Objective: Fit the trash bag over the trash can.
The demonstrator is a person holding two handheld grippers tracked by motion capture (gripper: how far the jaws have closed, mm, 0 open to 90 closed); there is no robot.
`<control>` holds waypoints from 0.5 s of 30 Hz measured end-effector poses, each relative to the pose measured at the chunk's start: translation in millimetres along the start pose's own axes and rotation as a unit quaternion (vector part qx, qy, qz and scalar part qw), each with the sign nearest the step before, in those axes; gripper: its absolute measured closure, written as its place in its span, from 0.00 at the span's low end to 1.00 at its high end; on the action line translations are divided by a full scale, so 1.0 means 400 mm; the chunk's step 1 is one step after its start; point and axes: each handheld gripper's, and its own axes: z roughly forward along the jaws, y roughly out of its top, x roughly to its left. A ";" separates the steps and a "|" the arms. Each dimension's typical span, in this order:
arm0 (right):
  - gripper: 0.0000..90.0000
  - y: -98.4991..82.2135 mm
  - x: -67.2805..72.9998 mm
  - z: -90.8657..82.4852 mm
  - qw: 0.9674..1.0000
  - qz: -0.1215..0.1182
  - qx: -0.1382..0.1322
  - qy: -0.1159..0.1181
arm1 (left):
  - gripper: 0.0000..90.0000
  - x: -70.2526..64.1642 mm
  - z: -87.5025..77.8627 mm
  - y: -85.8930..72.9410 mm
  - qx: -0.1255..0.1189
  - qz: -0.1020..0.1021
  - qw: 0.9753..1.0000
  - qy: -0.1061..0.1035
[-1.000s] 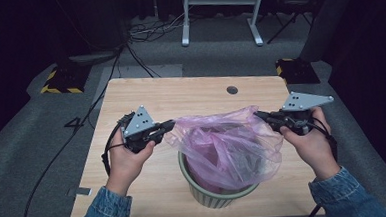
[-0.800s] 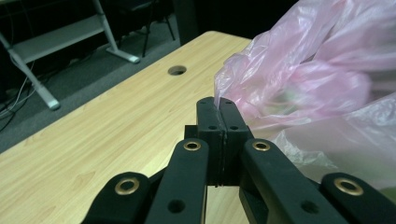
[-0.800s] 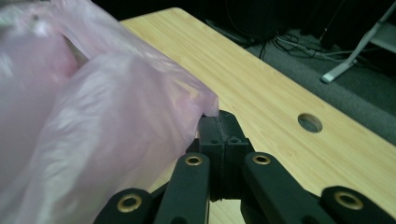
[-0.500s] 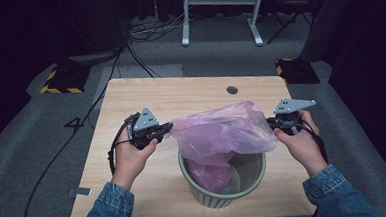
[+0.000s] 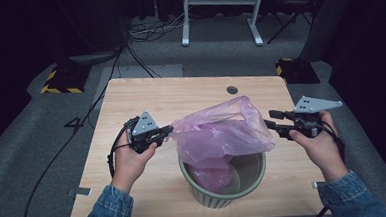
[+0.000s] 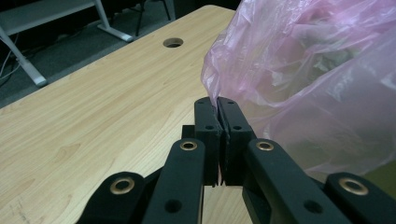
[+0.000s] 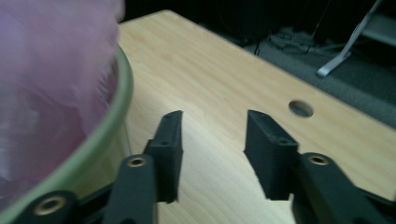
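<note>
A thin pink plastic bag (image 5: 221, 132) hangs into a green ribbed bin (image 5: 224, 187) near the table's front edge. My left gripper (image 5: 168, 131) is shut on the bag's left edge; in the left gripper view the film (image 6: 299, 70) runs pinched between the closed pads (image 6: 231, 121). My right gripper (image 5: 271, 126) stands just right of the bag, and its jaws have just been opening. In the right gripper view the pads (image 7: 265, 140) stand apart with nothing between them, and the bag (image 7: 51, 84) and the bin's rim (image 7: 109, 126) lie to their left.
The wooden table (image 5: 180, 99) has a round cable hole (image 5: 232, 90) at the back. A desk frame's white legs (image 5: 221, 12), floor cables (image 5: 142, 36) and yellow-black striped blocks (image 5: 62, 80) lie beyond the table. Cables trail from both grippers.
The right gripper has let go of the bag's right edge and drawn slightly rightward, its jaws now apart. The bag has sagged lower over the bin. The left gripper keeps its hold.
</note>
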 end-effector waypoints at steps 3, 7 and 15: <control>0.53 0.018 0.012 -0.038 1.000 -0.002 -0.012 0.003 | 0.97 -0.005 -0.005 0.002 -0.004 0.003 1.000 0.000; 0.48 0.040 0.036 -0.075 0.999 -0.004 -0.032 0.011 | 0.97 -0.012 -0.011 0.010 -0.008 0.006 1.000 0.002; 0.41 0.090 0.079 -0.117 0.997 -0.003 -0.064 0.032 | 0.97 -0.025 -0.032 0.040 -0.025 0.019 1.000 0.004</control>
